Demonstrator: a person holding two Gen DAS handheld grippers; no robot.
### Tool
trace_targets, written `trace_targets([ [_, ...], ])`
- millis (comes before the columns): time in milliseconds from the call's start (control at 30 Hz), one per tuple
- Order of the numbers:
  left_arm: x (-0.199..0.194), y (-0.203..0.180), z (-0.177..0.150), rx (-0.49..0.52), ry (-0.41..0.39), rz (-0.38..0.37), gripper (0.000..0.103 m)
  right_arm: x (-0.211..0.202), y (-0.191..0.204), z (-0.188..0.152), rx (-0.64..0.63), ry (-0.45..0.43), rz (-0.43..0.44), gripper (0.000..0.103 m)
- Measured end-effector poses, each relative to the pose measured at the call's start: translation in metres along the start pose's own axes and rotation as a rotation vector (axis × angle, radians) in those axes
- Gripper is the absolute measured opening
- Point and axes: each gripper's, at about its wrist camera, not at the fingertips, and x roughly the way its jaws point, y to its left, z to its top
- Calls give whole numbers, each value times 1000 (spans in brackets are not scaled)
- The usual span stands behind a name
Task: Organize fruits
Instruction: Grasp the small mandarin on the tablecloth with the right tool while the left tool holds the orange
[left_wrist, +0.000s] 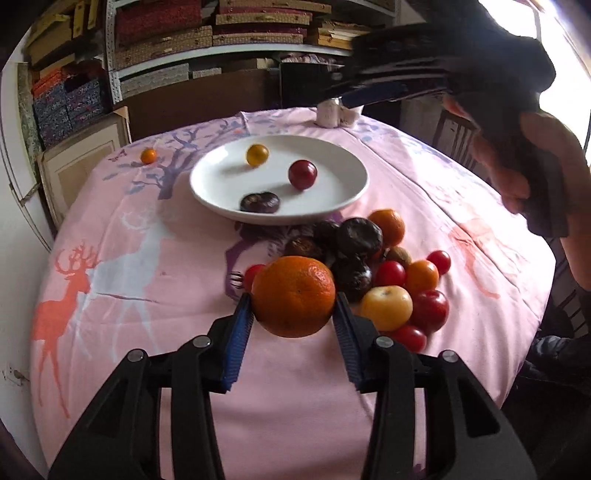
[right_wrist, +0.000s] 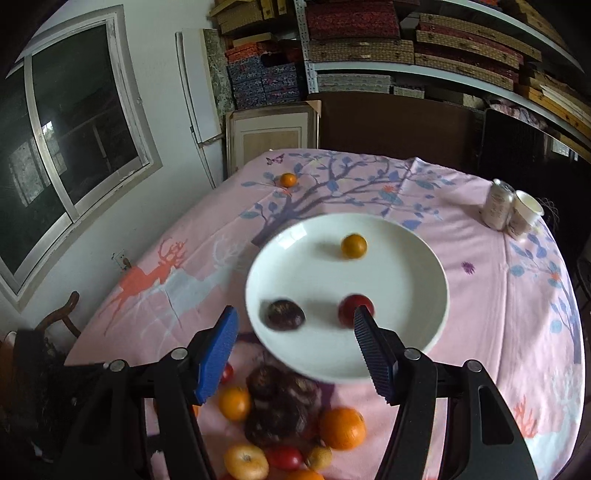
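Note:
My left gripper (left_wrist: 292, 300) is shut on a large orange (left_wrist: 293, 295), its blue pads pressing both sides, just left of a pile of fruit (left_wrist: 384, 273) on the pink tablecloth. The white plate (left_wrist: 207, 192) beyond holds a small yellow-orange fruit (left_wrist: 257, 155), a red fruit (left_wrist: 302, 174) and a dark brown fruit (left_wrist: 260, 202). My right gripper (right_wrist: 295, 313) hangs open over the near edge of the plate (right_wrist: 406, 295) with nothing between its fingers. The pile (right_wrist: 280, 417) lies below it. A person's hand (left_wrist: 517, 166) holds that gripper.
A lone small orange fruit (right_wrist: 287, 180) sits at the table's far left. A can (right_wrist: 498, 208) and a paper cup (right_wrist: 524, 212) stand at the far right edge. Behind the round table are shelves of boxes (right_wrist: 369, 48); a window (right_wrist: 74, 122) is on the left wall.

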Motion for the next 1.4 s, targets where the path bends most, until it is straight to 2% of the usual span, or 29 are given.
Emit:
trace_targets([
  [133, -2, 39, 9, -56, 9, 45, 43, 77, 27, 87, 18, 35, 8, 66],
  [267, 3, 72, 12, -100, 14, 57, 43, 186, 31, 156, 104, 113, -35, 65],
  [367, 4, 92, 13, -124, 14, 60, 43, 267, 24, 184, 156, 202, -75, 65],
  [433, 6, 104, 14, -140, 12, 66, 43, 307, 20, 197, 177, 233, -82, 65],
  [600, 7, 122, 17, -175, -8, 77, 43, 368, 20, 216, 161, 265, -79, 65],
  [633, 7, 124, 17, -182, -10, 81, 43, 378, 21, 218, 149, 277, -103, 65],
  [667, 8, 125, 18, -188, -10, 85, 43, 386, 21, 218, 137, 289, -121, 59],
  [700, 8, 126, 19, -195, -9, 90, 43, 392, 22, 218, 122, 297, -125, 33],
  [767, 8, 125, 18, -199, -4, 96, 43, 396, 26, 214, 82, 314, -109, 30],
  [833, 6, 122, 19, -192, -1, 107, 43, 381, 28, 210, 61, 274, -85, 0],
  [933, 1, 111, 21, -178, -8, 99, 43, 336, 21, 202, 68, 230, -23, 0],
  [1000, -3, 101, 21, -162, -13, 97, 43, 294, 21, 189, 6, 209, -6, 0],
  [1067, -4, 93, 19, -155, -15, 88, 44, 260, 12, 178, 0, 207, -10, 4],
  [1100, -3, 90, 17, -154, -11, 87, 44, 247, 7, 176, 1, 196, -16, 12],
  [1133, 0, 90, 15, -161, -5, 90, 44, 237, 3, 175, 4, 183, -20, 53],
  [1167, 3, 91, 14, -175, 3, 86, 44, 230, 1, 177, 13, 160, -43, 76],
  [1200, 6, 94, 13, -196, 9, 79, 44, 225, 1, 180, 21, 122, -73, 95],
  [1267, 9, 98, 13, -217, 9, 80, 44, 232, 9, 193, 9, 76, -92, 95],
  [1367, 10, 101, 13, -218, 7, 96, 44, 274, 16, 208, 23, 125, -136, 94],
  [1400, 11, 102, 13, -216, 11, 101, 44, 291, 20, 211, 17, 149, -142, 88],
])
